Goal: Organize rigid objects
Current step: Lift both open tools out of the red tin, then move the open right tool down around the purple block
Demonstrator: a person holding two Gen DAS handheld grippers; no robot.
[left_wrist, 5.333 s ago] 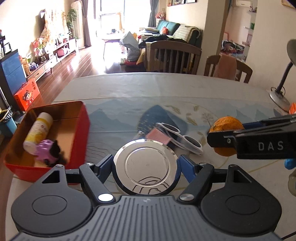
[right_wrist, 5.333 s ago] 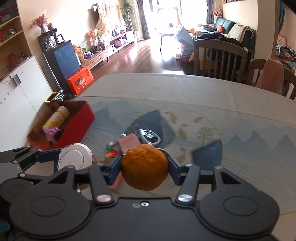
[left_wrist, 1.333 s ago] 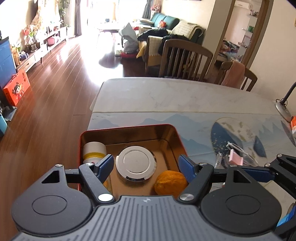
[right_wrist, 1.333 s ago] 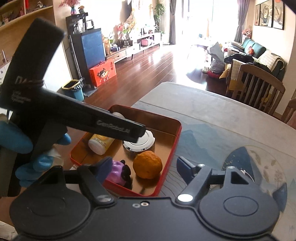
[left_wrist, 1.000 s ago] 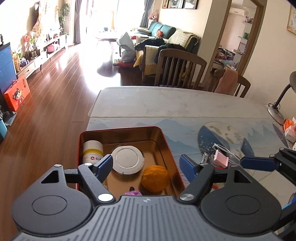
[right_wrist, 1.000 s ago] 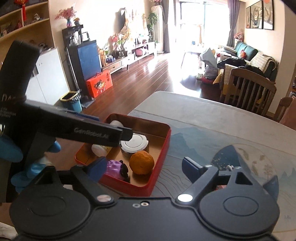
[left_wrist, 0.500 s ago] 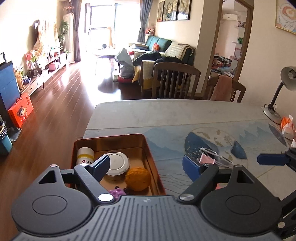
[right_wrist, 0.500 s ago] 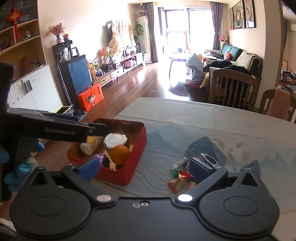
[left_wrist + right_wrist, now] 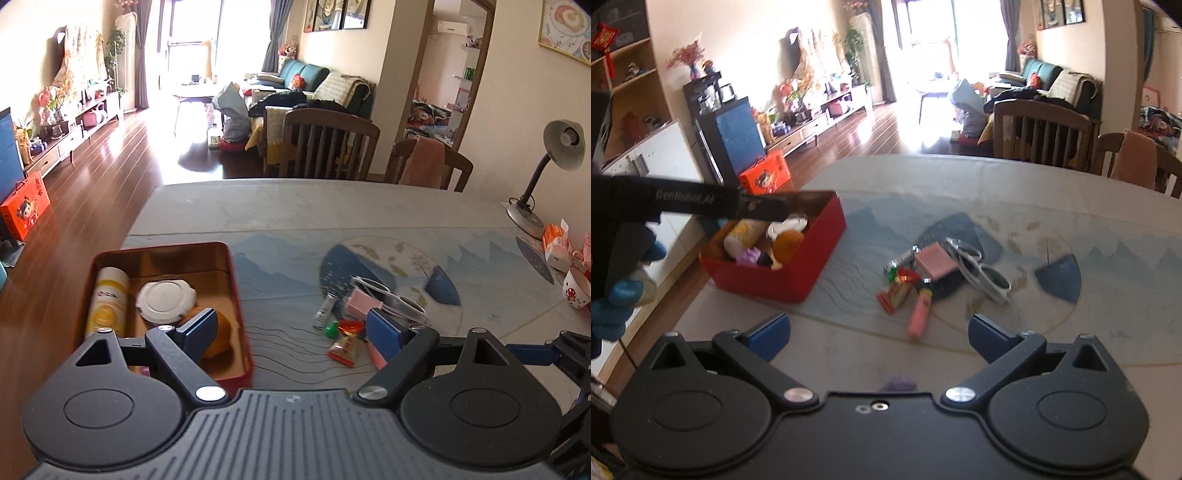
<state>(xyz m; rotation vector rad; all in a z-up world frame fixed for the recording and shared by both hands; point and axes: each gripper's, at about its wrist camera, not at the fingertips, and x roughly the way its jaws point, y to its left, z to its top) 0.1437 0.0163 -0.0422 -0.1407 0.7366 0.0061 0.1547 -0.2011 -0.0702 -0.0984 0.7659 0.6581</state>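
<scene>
Both jaws stand released with nothing between them: our left gripper hangs above the near corner of the red box, and our right gripper hovers over bare worktop short of the loose pile. Both pairs of jaws have just been opening wider, and both are empty.

Inside the box now lie the orange, the round tin, the yellow bottle and the purple toy, packed close together. A few seconds ago we carried the tin in the left jaws and the orange in the right; a second ago both already sat in the box, and since then we have drawn both grippers back and swung toward the middle of the worktop. So, as we judge it, two more rigid things are sorted and we are turning to the rest.

What remains lies in a cluster well apart from the box: white sunglasses, a pink block touching them, a pink tube, a small silver stick, and red and green wrapped sweets. The wrappers look soft, so we would likely leave them and take the sunglasses, block or tube next. The pile is tight, and a wide approach could nudge its neighbours.

Farther out stand a lamp and a mug at the worktop's right edge.
</scene>
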